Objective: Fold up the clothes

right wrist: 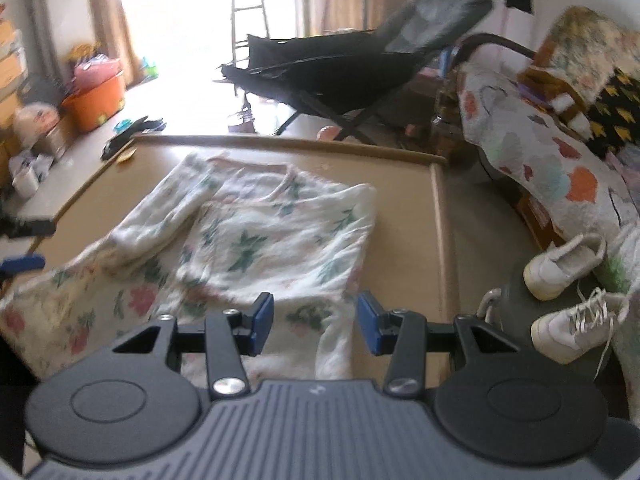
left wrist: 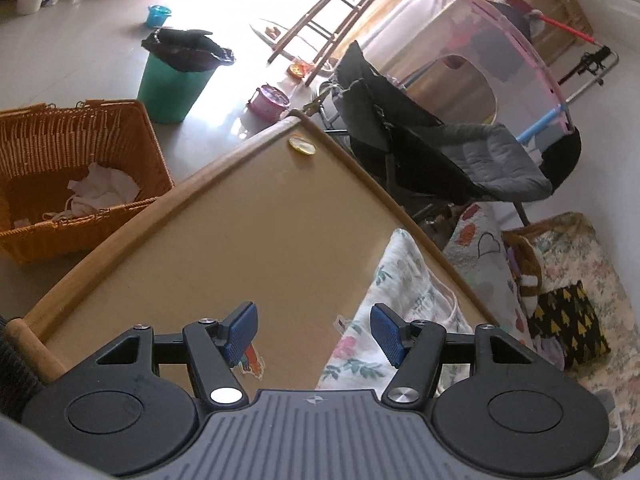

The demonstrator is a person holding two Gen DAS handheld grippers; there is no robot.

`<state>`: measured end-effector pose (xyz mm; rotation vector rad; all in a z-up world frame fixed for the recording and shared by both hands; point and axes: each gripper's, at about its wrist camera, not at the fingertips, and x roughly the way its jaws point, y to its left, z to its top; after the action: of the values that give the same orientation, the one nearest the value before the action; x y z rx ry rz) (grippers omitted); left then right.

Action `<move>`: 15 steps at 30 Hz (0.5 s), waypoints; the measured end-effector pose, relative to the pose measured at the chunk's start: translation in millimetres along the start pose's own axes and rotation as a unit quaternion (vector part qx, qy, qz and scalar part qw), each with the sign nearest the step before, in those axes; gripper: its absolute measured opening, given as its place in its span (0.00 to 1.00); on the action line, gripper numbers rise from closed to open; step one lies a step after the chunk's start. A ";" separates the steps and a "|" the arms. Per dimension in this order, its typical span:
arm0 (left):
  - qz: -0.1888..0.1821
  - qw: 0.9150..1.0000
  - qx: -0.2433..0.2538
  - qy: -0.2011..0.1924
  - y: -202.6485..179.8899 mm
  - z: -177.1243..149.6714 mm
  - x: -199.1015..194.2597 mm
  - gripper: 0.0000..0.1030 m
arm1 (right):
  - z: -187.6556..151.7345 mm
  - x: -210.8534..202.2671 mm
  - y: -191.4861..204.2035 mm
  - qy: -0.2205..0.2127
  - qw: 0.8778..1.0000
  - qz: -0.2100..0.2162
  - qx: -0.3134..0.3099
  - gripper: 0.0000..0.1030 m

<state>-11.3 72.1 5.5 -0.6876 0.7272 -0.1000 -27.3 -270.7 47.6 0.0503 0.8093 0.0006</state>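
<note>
Floral top (right wrist: 256, 236) lies spread on the tan bench (right wrist: 404, 216), its neckline toward twelve o'clock in the right wrist view and one sleeve folded across the body toward nine o'clock. White cloth with green leaves and pink flowers; the picture is somewhat blurred, so finer folds cannot be made out. The hem end of it runs down under the right gripper (right wrist: 314, 322), whose blue-padded fingers (right wrist: 262, 320) stand apart with the cloth showing between them; whether they touch the cloth cannot be told. At nine o'clock in that view a blue pad of the other gripper shows at the frame edge.

In the left wrist view the left gripper (left wrist: 314, 334) hangs over bare bench surface, its fingers (left wrist: 242, 332) likewise apart and holding nothing. One end of the top (left wrist: 400, 292) lies at three o'clock of it, near the bench's raised wooden rim, just beside the right-hand finger. A small yellow disc (left wrist: 302, 146) sits at the far corner of the bench, toward twelve o'clock.

On the floor at ten o'clock stands an orange wicker basket (left wrist: 80, 148) with white cloth (left wrist: 100, 194) in it, and beyond it a green bin (left wrist: 172, 88) lined with a dark bag. A dark folding chair (left wrist: 440, 148) stands past the bench at one o'clock. In the right wrist view a pair of white sneakers (right wrist: 568, 300) lies at three o'clock, off the bench, beside a patterned quilt (right wrist: 540, 168).
</note>
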 end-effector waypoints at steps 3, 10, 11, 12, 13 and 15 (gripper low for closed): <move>-0.001 1.000 -0.011 -0.003 2.9 2.5 4.0 0.63 | 7.2 5.8 -8.2 0.001 1.000 -0.002 0.031 0.44; -0.005 1.000 -0.027 -0.004 6.0 4.3 5.9 0.63 | 16.5 21.3 -20.7 -0.002 0.998 -0.025 0.065 0.44; -0.005 1.000 -0.029 -0.004 6.4 4.4 6.2 0.63 | 16.9 23.5 -22.5 -0.001 0.997 -0.027 0.069 0.44; -0.006 1.000 -0.030 -0.004 6.7 4.6 6.5 0.63 | 17.6 26.0 -24.3 0.000 0.997 -0.028 0.074 0.45; -0.007 0.999 -0.031 -0.004 6.6 4.7 7.0 0.63 | 18.0 28.6 -25.8 0.003 0.997 -0.028 0.078 0.45; -0.007 0.999 -0.032 -0.003 6.5 4.7 8.4 0.63 | 18.7 33.6 -28.9 0.008 0.996 -0.029 0.086 0.45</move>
<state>-2.9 77.0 -0.7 -0.7541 0.7225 -0.0887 8.9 -299.7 34.8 0.1900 0.8242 -0.1232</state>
